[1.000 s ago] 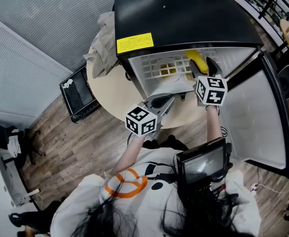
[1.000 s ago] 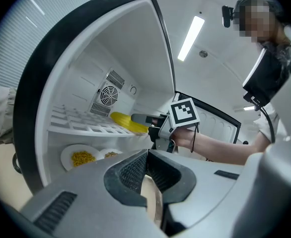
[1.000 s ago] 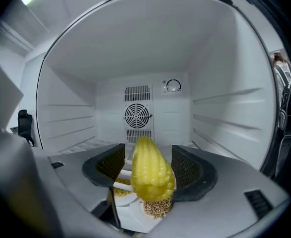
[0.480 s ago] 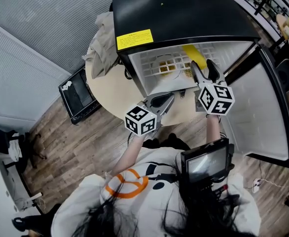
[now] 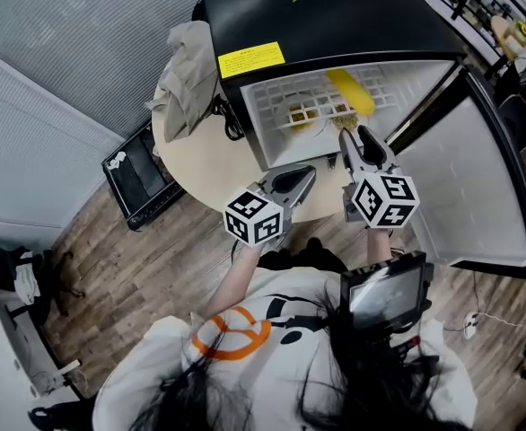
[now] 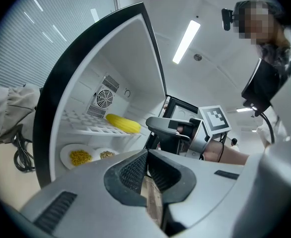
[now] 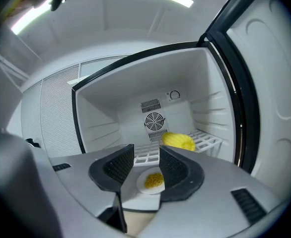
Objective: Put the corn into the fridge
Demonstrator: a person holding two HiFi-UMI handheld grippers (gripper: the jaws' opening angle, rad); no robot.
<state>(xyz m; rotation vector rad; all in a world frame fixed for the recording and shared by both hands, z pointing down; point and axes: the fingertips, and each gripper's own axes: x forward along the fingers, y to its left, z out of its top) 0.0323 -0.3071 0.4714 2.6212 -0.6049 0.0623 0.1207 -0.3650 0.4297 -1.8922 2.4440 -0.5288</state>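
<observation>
Corn point(image 5: 351, 92) in the fridge point(image 5: 335, 16) looks firm, light, roll-prone, best pinched mid-cob; right gripper point(image 5: 353, 137), empty, has just been closing to half-spread; left gripper point(image 5: 306, 172) is pressed together.

The left hand-held gripper point(image 5: 306, 174) pointed nearly level, its jaws together and empty. Beside it, the right hand-held gripper point(image 5: 354, 136) had jaws just closing partway, nothing between them.
</observation>
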